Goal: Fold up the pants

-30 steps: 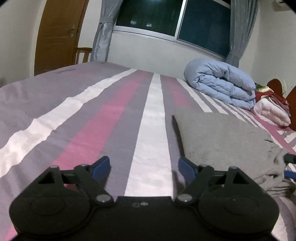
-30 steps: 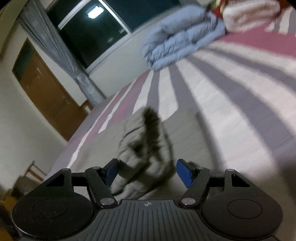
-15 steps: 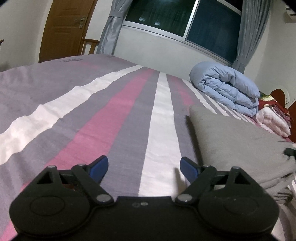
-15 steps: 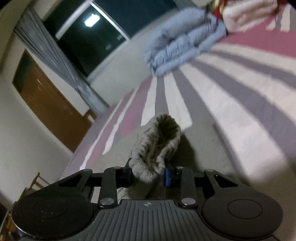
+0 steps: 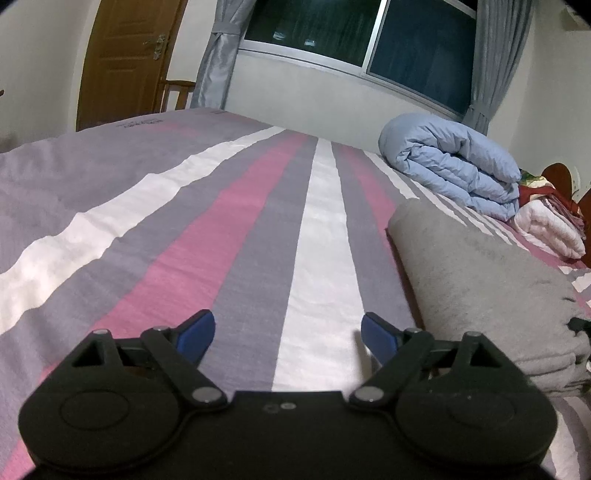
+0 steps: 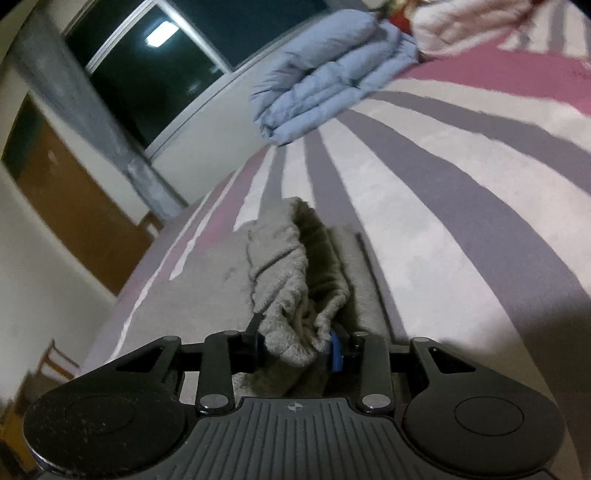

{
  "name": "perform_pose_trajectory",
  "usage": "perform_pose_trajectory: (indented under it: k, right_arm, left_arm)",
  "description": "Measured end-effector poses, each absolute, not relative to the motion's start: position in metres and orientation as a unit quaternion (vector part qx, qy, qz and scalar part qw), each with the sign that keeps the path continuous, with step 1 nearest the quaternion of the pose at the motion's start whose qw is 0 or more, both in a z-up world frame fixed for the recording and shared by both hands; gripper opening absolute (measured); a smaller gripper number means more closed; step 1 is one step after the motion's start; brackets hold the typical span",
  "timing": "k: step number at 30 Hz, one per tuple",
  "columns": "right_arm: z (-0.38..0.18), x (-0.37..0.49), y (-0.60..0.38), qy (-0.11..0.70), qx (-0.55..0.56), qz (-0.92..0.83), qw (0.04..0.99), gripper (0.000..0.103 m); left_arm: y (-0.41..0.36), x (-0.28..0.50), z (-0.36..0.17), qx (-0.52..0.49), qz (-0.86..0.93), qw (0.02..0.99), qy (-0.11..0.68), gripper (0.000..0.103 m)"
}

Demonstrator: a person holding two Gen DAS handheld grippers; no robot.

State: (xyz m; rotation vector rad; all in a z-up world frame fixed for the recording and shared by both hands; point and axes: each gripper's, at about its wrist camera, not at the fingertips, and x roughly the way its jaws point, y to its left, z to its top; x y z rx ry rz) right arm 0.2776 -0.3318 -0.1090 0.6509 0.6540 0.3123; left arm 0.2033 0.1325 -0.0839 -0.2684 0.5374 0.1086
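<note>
The grey pants (image 5: 476, 280) lie folded in a stack on the striped bed, to the right in the left wrist view. My left gripper (image 5: 286, 336) is open and empty, low over the bedspread just left of the pants. My right gripper (image 6: 297, 345) is shut on a bunched end of the grey pants (image 6: 291, 273) and holds it raised above the rest of the garment. A black part of the right gripper (image 5: 580, 325) shows at the pants' near right edge in the left wrist view.
The bed (image 5: 184, 229) has grey, pink and white stripes. A rolled light blue duvet (image 5: 450, 166) and a pile of pink and red bedding (image 5: 546, 225) lie at the far right. A wooden door (image 5: 129, 62), a chair (image 5: 177, 94) and a curtained window (image 5: 351, 33) are beyond.
My right gripper has closed on the end of the pants and lifted it, tilting as it went. My left gripper has stayed open and drifted a little left of the pants.
</note>
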Motion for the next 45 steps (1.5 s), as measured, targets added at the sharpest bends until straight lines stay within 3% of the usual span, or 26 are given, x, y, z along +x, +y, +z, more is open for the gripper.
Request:
perform_pose_trajectory:
  k: [5, 11, 15, 16, 19, 27, 45]
  right_arm:
    - [-0.11, 0.279, -0.326, 0.324, 0.294, 0.153, 0.886, 0.037]
    - [-0.11, 0.285, -0.344, 0.334, 0.355, 0.145, 0.861, 0.038]
    - [-0.1, 0.285, -0.336, 0.334, 0.311, 0.145, 0.878, 0.038]
    - [-0.096, 0.281, -0.336, 0.332, 0.306, 0.145, 0.88, 0.04]
    - [-0.082, 0.259, -0.335, 0.306, 0.263, 0.121, 0.907, 0.062]
    - [-0.065, 0.191, -0.32, 0.225, 0.113, 0.112, 0.961, 0.062]
    - [-0.086, 0.21, -0.295, 0.226, 0.109, 0.137, 0.958, 0.066]
  left_arm:
    - [0.131, 0.204, -0.084, -0.128, 0.053, 0.954, 0.267, 0.082]
    - [0.121, 0.192, -0.076, -0.108, 0.027, 0.957, 0.269, 0.081]
    - [0.113, 0.19, -0.075, -0.085, 0.03, 0.959, 0.269, 0.081]
    - [0.112, 0.189, -0.074, -0.088, 0.03, 0.959, 0.267, 0.08]
    - [0.109, 0.182, -0.071, -0.088, 0.023, 0.961, 0.263, 0.08]
    - [0.082, 0.163, -0.066, -0.059, -0.005, 0.965, 0.255, 0.078]
    - [0.055, 0.188, -0.083, -0.03, -0.002, 0.962, 0.271, 0.079]
